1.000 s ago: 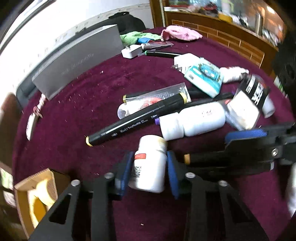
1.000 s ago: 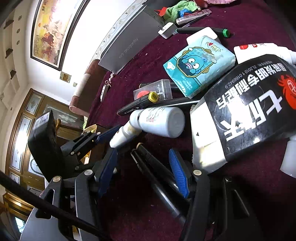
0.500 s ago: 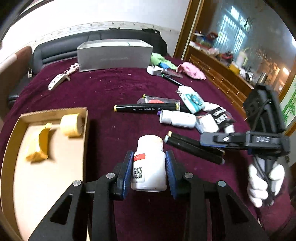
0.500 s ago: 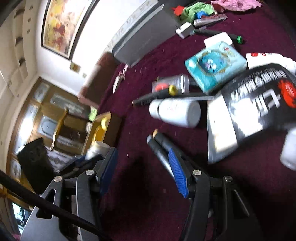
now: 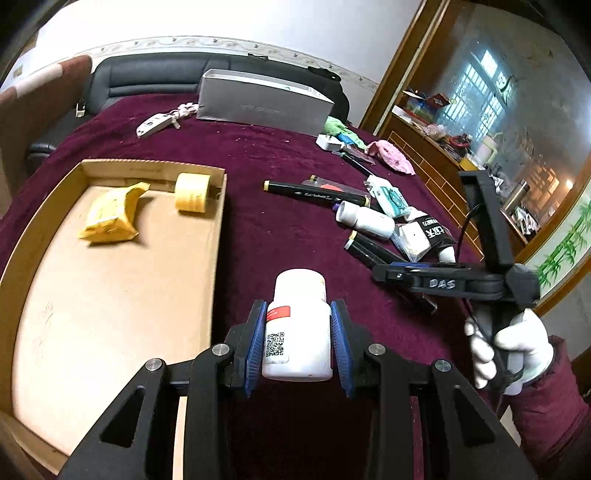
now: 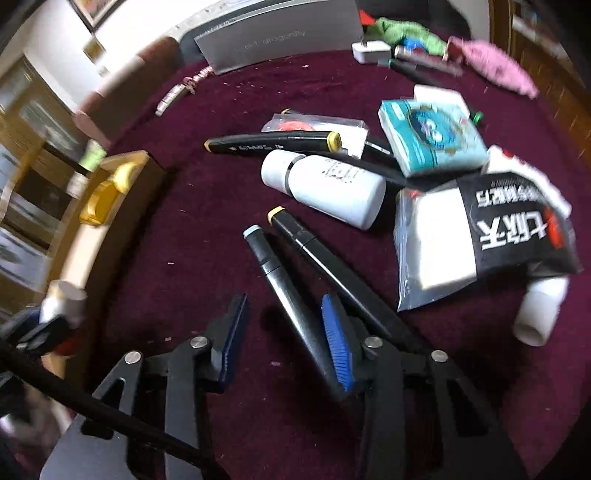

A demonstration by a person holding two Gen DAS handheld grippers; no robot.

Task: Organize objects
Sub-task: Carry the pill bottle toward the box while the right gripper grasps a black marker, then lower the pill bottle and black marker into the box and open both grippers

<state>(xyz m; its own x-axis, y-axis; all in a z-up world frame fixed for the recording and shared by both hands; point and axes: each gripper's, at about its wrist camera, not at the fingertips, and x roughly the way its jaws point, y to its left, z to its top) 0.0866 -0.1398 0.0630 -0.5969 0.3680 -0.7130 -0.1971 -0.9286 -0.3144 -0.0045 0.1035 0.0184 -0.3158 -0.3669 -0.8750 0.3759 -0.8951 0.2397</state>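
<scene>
The left gripper (image 5: 298, 343) pinches a white pill bottle (image 5: 298, 330) between its blue pads, holding it above the maroon tablecloth (image 5: 280, 221) just beside the cardboard tray (image 5: 110, 295). The right gripper (image 6: 286, 345) is closing, with a grey-tipped black marker (image 6: 284, 291) lying between its jaws; the blur hides whether the pads touch it. A yellow-tipped marker (image 6: 314, 251) lies just beside it.

- A black sofa (image 5: 155, 79) stands far ahead of the tongs, beyond the maroon cloth (image 5: 258, 155).
- A wood-framed glass cabinet (image 5: 509, 122) rises ahead and to the right of them.
- A framed picture (image 6: 86, 9) hangs on the white wall (image 5: 229, 22), ahead and to the left.
</scene>
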